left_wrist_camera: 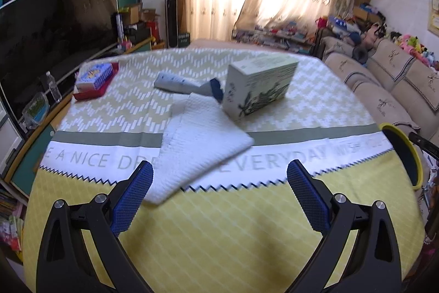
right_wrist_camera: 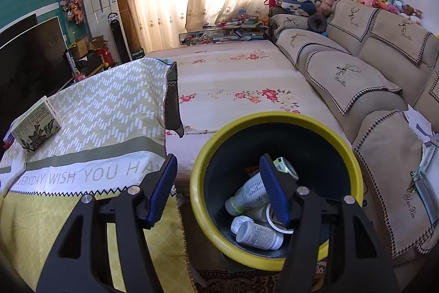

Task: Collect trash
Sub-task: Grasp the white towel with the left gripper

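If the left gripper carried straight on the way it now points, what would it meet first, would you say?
Most likely the white folded cloth on the patterned tablecloth: it lies straight ahead of the open left gripper. The green box stands beyond it. Depth is uncertain.

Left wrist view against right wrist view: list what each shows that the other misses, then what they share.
Only the left wrist view: a white folded cloth, a crumpled blue-grey tube and a red tray.
Only the right wrist view: the bottles lying inside the bin, and the flowered sheet.
Both: the green printed box and the yellow-rimmed bin.
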The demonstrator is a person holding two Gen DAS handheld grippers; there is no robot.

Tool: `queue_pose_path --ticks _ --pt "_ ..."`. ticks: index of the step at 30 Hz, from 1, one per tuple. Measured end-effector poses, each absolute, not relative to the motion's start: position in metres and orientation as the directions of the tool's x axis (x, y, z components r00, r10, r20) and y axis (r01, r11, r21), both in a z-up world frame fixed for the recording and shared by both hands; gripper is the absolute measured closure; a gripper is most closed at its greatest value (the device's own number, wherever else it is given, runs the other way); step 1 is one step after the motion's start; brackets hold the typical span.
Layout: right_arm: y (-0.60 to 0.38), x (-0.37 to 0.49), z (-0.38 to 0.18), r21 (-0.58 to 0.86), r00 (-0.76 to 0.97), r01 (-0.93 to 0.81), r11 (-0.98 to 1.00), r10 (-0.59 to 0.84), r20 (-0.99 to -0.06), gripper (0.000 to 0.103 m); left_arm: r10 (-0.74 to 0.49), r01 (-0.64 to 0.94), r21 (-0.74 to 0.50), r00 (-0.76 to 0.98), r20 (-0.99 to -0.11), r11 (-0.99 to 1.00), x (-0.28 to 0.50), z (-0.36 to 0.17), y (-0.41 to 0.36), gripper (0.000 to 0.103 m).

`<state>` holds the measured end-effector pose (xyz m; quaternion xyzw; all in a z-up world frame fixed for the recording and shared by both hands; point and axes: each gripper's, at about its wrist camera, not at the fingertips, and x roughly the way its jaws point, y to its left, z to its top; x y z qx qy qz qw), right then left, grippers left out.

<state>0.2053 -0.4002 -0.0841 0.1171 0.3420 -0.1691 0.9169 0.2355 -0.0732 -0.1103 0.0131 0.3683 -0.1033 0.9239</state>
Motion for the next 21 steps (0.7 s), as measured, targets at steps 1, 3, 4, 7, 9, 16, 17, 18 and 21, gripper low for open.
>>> queue_pose_path --ticks 1,3,4,7,9,16,17,18,21 --pt "-0.399 0.206 -0.085 0.1 0.709 0.388 0.916 -0.227 -0.668 0.044 -0.185 0.201 -0.059 0.699 -0.69 0.978 0.24 -0.112 -0.072 0.006" --pt "-0.399 0.207 -0.086 0.101 0.708 0.385 0.918 -0.223 -0.67 0.044 -0.192 0.204 -0.069 0.682 -0.705 0.977 0.253 -0.115 -0.071 0.006" --pt "-0.399 0.208 -0.087 0.102 0.707 0.383 0.918 -0.22 -0.672 0.044 -0.192 0.206 -0.067 0.678 -0.71 0.976 0.257 -0.116 -0.072 0.006" --pt "-0.397 0.21 -0.088 0.102 0.705 0.377 0.921 -0.213 -0.676 0.044 -0.185 0.216 -0.053 0.656 -0.732 0.975 0.273 -0.122 -0.076 0.006" --pt "-0.396 0.21 -0.088 0.103 0.706 0.374 0.922 -0.211 -0.676 0.044 -0.181 0.204 -0.062 0.638 -0.749 0.977 0.284 -0.127 -0.076 0.006" --pt "-0.398 0.21 -0.088 0.105 0.705 0.376 0.921 -0.211 -0.677 0.043 -0.169 0.158 -0.092 0.593 -0.788 0.983 0.309 -0.141 -0.071 0.01" --pt "-0.398 0.211 -0.088 0.106 0.705 0.376 0.921 -0.21 -0.677 0.043 -0.17 0.157 -0.093 0.599 -0.783 0.983 0.309 -0.139 -0.07 0.012" --pt "-0.398 0.211 -0.088 0.107 0.705 0.376 0.92 -0.209 -0.678 0.043 -0.166 0.156 -0.089 0.6 -0.783 0.984 0.31 -0.14 -0.07 0.019" --pt "-0.398 0.21 -0.089 0.111 0.706 0.373 0.921 -0.203 -0.679 0.043 -0.138 0.151 -0.058 0.607 -0.782 0.987 0.311 -0.139 -0.071 0.039"
